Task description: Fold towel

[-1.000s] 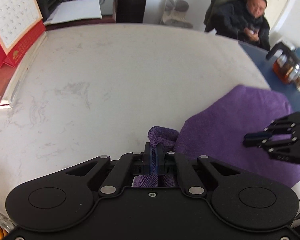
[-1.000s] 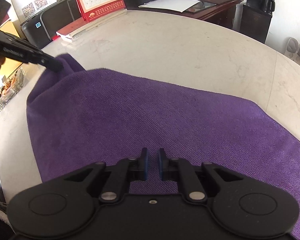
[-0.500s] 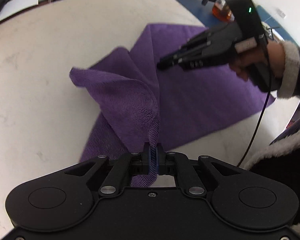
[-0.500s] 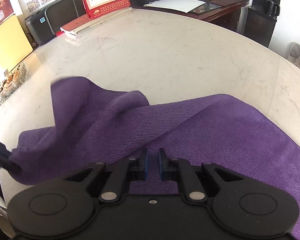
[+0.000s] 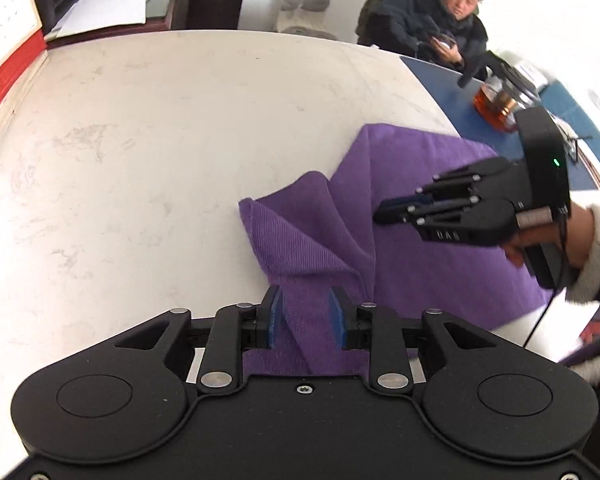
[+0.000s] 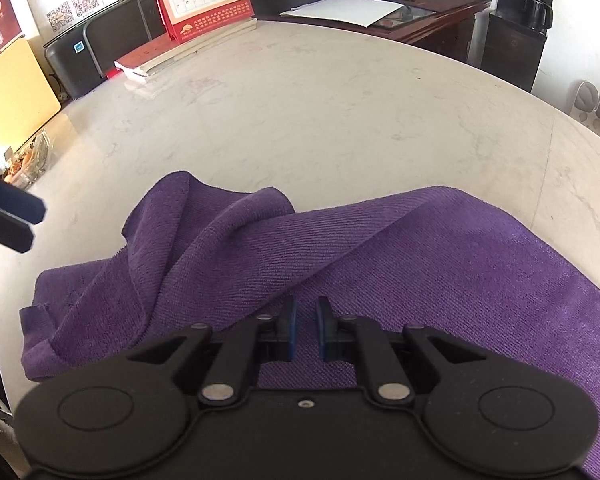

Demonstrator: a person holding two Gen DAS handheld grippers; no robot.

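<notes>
Towel (image 6: 380, 264): purple, rumpled on marble surface (image 5: 159, 140). Left hand-held gripper (image 5: 306, 316): just opening, released, towel between its jaws. Right hand-held gripper (image 6: 304, 328): clenched, empty.

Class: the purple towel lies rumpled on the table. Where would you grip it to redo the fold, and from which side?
Grip the towel at its raised, folded-over corner. It stands off the table there, so fingers probably fit round the edge. Come from above, on the bare-table side.

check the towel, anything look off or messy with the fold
Yes. The purple towel is not folded flat: the corner brought over lies bunched in loose ridges near the left gripper, whose jaws have just been opening around it. The rest lies smooth on the table.
</notes>
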